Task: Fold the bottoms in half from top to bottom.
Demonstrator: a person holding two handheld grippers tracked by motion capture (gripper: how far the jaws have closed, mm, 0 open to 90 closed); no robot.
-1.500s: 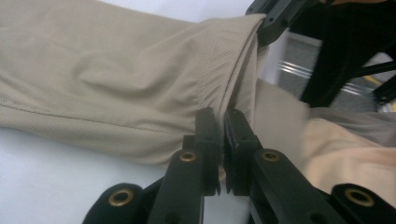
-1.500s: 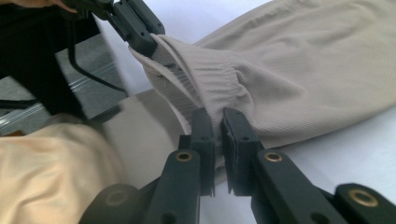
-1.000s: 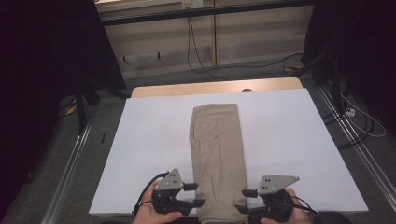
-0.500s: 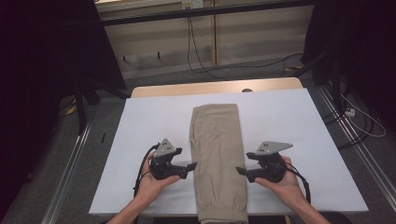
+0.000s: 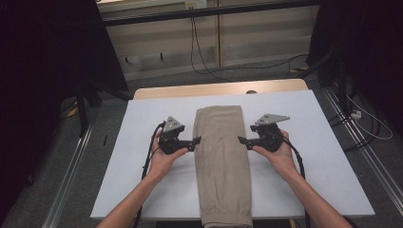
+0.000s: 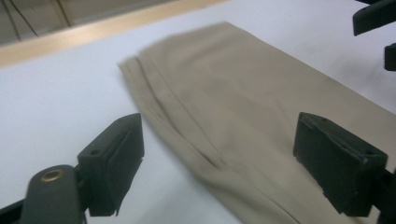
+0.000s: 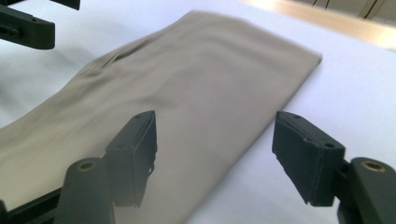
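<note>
The bench [image 5: 142,156] carries a white sheet, smooth and matte, with a strip of pale wood [image 5: 190,90] bare along its far edge. Beyond that runs a grey floor [image 5: 266,71] with a black cable [image 5: 204,61] looping across it, and a metal rail [image 5: 366,156] flanks the bench on the right. Nothing lies between either claw and the cloth.

The cloth [image 5: 222,156] is a tan folded garment, a long narrow rectangle lying flat down the middle of the bench, its near end hanging over the front edge. The weave is fine and soft, with shallow creases and a stacked fold along its left side, seen clearly in the left gripper view [image 6: 224,107]. Its far end is squared off.

The left claw [image 5: 196,140] sits just left of the cloth, pointing inward at its edge, held level in the left hand [image 5: 164,154]. Its 2 jaws have just been opening and stand released, with the cloth's edge ahead of them, pads not pressing it. The right claw [image 5: 242,140] mirrors it on the other side, gripped by the right hand [image 5: 280,152], jaws likewise just widened and released, gripping nothing. Both forearms reach in from the near edge, angled toward the middle.
</note>
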